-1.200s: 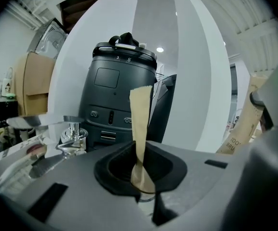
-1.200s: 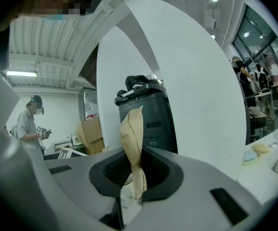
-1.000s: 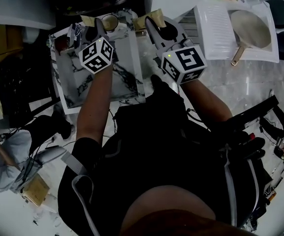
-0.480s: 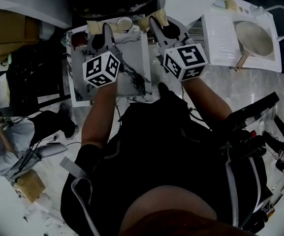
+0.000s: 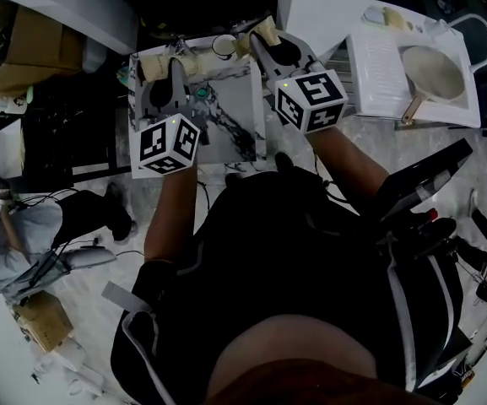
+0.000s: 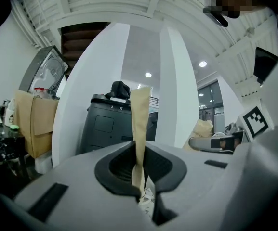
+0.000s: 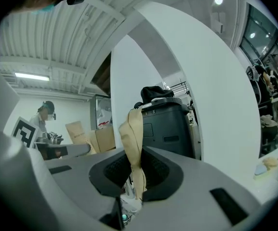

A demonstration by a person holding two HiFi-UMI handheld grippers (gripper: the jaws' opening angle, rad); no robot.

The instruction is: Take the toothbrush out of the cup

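Left gripper point(image 6: 140, 129) and right gripper point(image 7: 134, 143), jaws pressed together — white cup point(image 5: 224, 45) at marble tray's point(image 5: 236, 118) far edge, contents unclear

Workshop or lab hall: a ribbed white ceiling point(image 7: 37, 42) with strip lights, cardboard boxes point(image 5: 34, 39) left of the marble-patterned worktop point(image 5: 235, 116), and another person point(image 7: 45, 113) in headgear near it.
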